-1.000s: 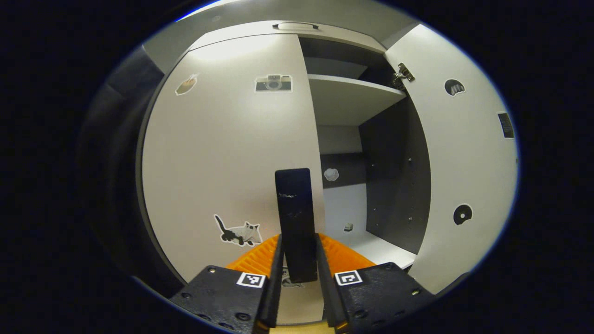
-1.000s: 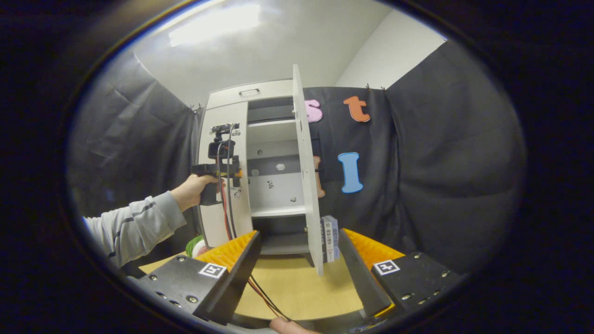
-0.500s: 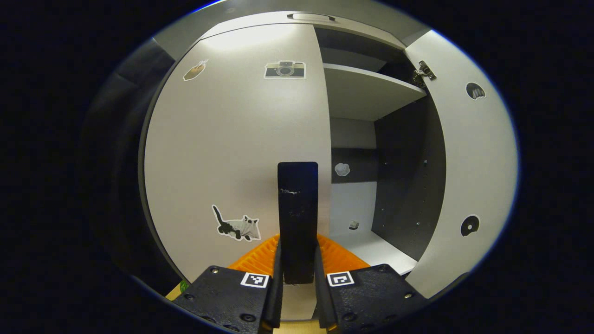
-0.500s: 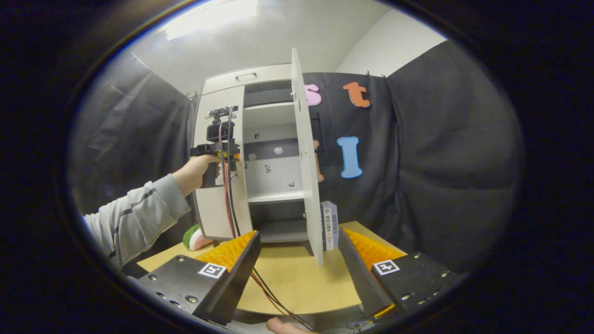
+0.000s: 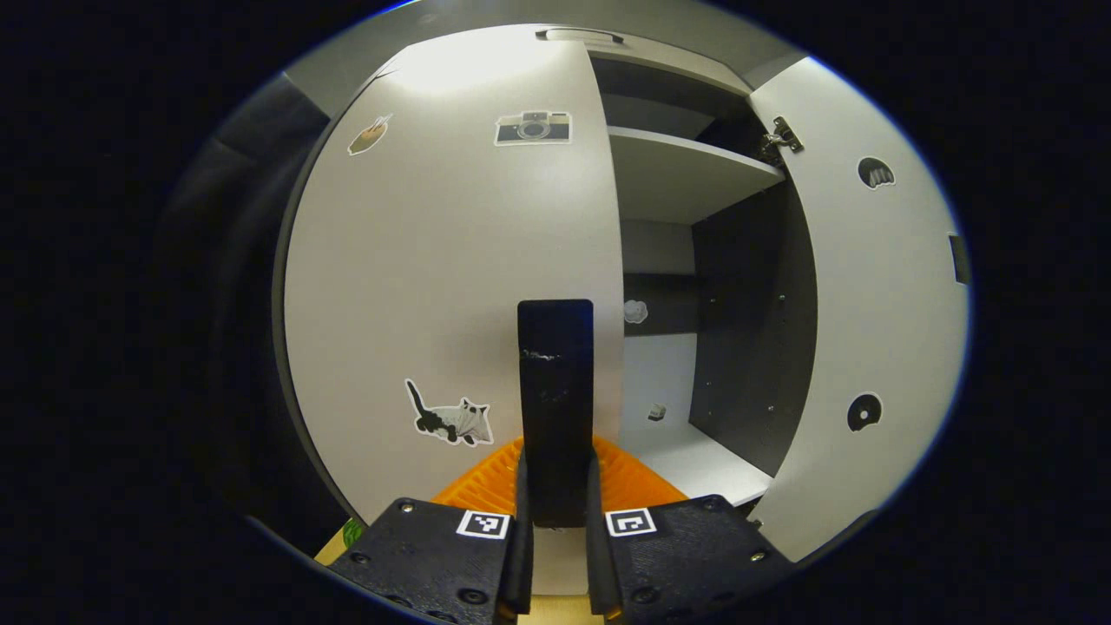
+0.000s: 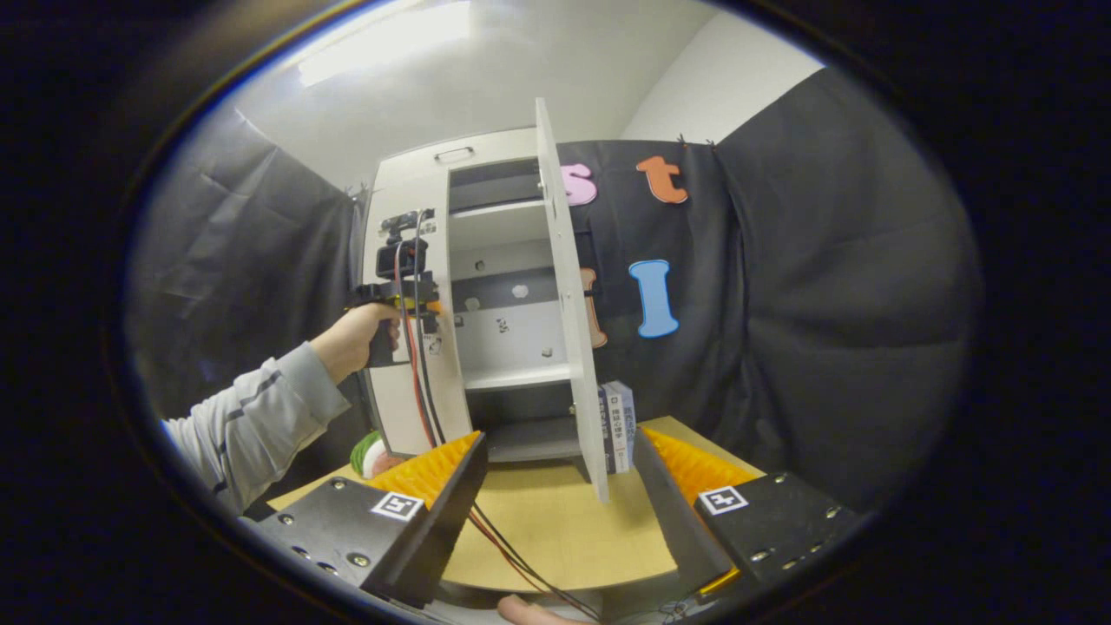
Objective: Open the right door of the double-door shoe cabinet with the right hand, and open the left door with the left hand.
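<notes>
While the right door (image 5: 877,295) already stands swung wide, we see that over the last second the left door (image 5: 451,260) has started to move: in the left gripper view its free edge has drifted rightward across the opening, and the top of the panel now stands a little off the cabinet (image 6: 408,174) frame. Our left gripper (image 5: 555,521) keeps its tongs clamped together on the black handle (image 5: 555,382) that runs up the door's inner edge, both fingers pressing its sides. We judge the second half of the task has just begun, with most of the swing left to pull. Our right gripper (image 6: 555,512) hangs back over the wooden table (image 6: 555,538) with its tongs apart and nothing between them, its job apparently done. As for writing, we make out only stickers on the doors: a camera (image 5: 532,128), a cat (image 5: 451,418), a few dark shapes. The books (image 6: 618,425) standing beside the open door carry spine lettering too small for us to read.
</notes>
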Demonstrator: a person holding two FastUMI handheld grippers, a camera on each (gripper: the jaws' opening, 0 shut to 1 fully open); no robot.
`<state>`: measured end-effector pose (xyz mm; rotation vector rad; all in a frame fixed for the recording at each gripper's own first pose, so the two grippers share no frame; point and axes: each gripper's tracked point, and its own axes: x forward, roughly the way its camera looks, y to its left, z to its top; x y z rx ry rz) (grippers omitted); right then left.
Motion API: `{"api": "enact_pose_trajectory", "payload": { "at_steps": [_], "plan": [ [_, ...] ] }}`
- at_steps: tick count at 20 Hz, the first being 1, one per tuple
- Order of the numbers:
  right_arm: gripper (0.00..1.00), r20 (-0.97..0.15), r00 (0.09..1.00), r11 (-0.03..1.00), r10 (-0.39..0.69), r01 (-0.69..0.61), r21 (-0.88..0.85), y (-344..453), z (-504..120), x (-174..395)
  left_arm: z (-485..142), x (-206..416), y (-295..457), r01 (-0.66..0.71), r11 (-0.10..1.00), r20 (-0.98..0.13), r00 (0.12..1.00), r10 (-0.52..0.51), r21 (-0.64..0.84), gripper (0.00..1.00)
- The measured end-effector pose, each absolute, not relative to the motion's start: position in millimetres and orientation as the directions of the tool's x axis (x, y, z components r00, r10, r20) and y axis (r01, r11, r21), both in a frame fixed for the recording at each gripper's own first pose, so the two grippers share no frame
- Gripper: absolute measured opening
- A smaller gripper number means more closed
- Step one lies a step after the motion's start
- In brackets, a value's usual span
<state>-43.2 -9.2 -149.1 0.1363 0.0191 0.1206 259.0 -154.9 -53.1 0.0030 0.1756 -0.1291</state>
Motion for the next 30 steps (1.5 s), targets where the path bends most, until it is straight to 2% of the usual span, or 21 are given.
{"api": "enact_pose_trajectory", "payload": {
  "at_steps": [9,30],
  "plan": [
    [0.99,-0.013,0.994,0.988,0.111,-0.109,0.109,3,-148,-44,-41,197,-132,0.248,0.969,-0.159,0.956,-0.248,-0.02,0.26],
    [0.99,-0.034,0.99,0.987,0.137,-0.133,0.095,36,-160,-36,-31,114,-51,0.246,0.969,-0.079,0.967,-0.243,0.027,0.25]
  ]
}}
